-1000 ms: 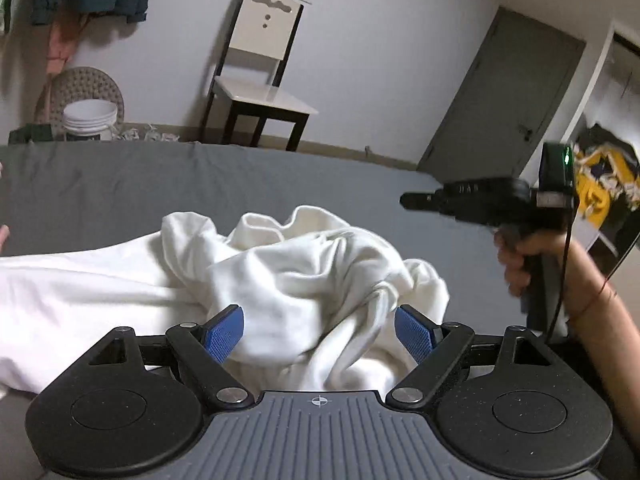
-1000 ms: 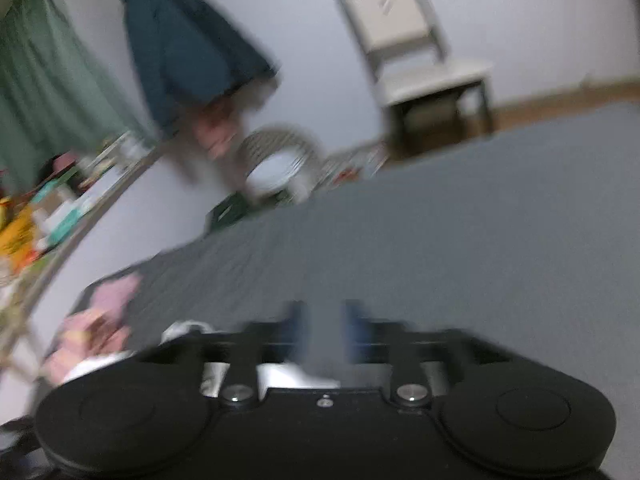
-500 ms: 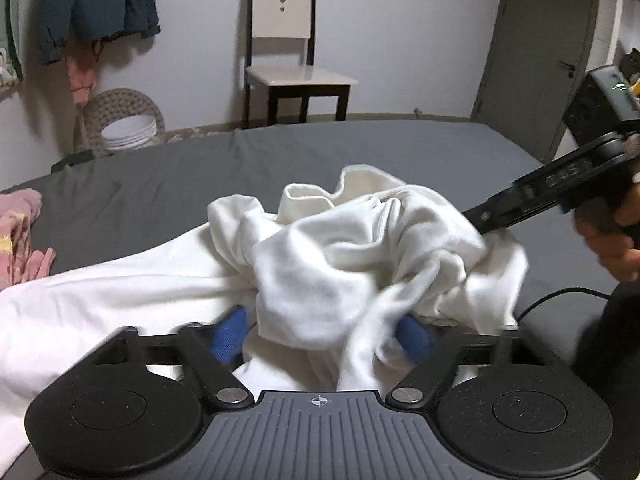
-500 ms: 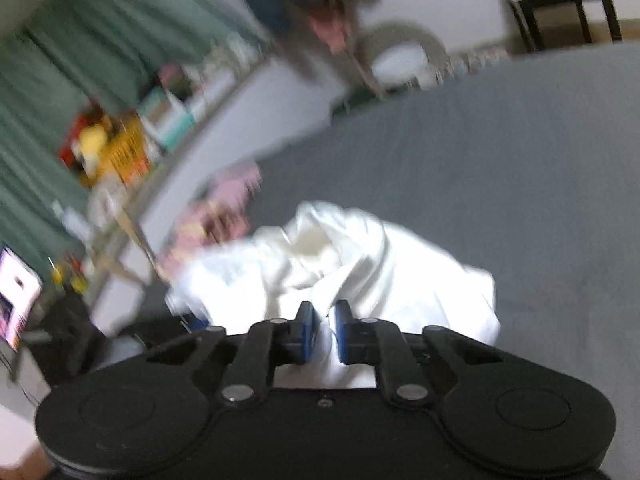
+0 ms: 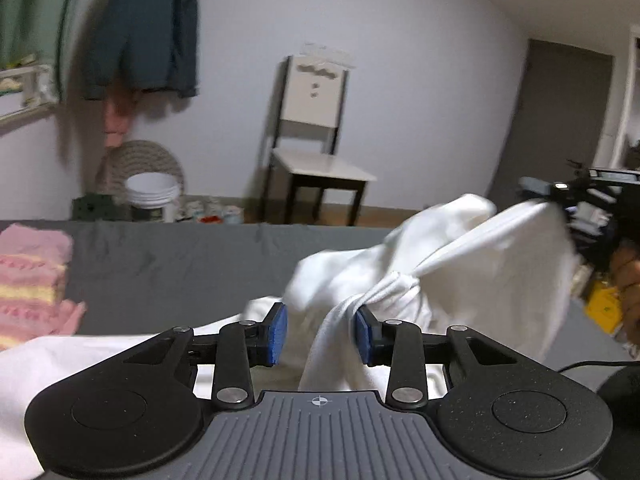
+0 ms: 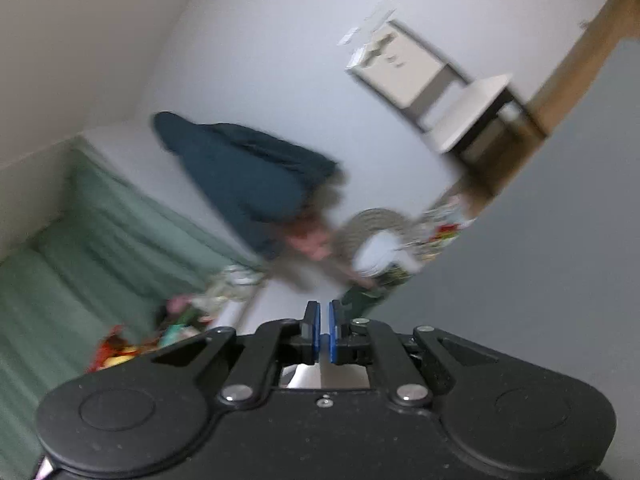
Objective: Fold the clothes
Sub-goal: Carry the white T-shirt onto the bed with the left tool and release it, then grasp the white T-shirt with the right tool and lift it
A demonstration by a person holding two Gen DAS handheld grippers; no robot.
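A white garment [image 5: 472, 264] lies crumpled on the grey bed [image 5: 180, 272]. My right gripper [image 5: 560, 196], at the right edge of the left wrist view, is shut on one edge and holds it lifted and stretched. In the blurred right wrist view its pads [image 6: 324, 328] are almost together, with a strip of white cloth [image 6: 324, 376] showing behind them. My left gripper [image 5: 320, 334] is low at the near side, its blue pads partly apart. A gathered fold of the garment runs down between them against the right pad [image 5: 364, 336]; a gap remains at the left pad [image 5: 278, 334].
Folded pink clothes [image 5: 32, 276] sit on the bed at the far left. Beyond the bed stand a white chair [image 5: 320, 152], a white bucket [image 5: 152, 192] and a grey door [image 5: 560, 128]. A blue jacket [image 5: 148, 32] hangs on the wall. A person's hand [image 5: 628, 280] holds the right gripper.
My right gripper swung down to the garment, shut on its edge and raised it to the right. My left gripper's pads came closer together around a fold.
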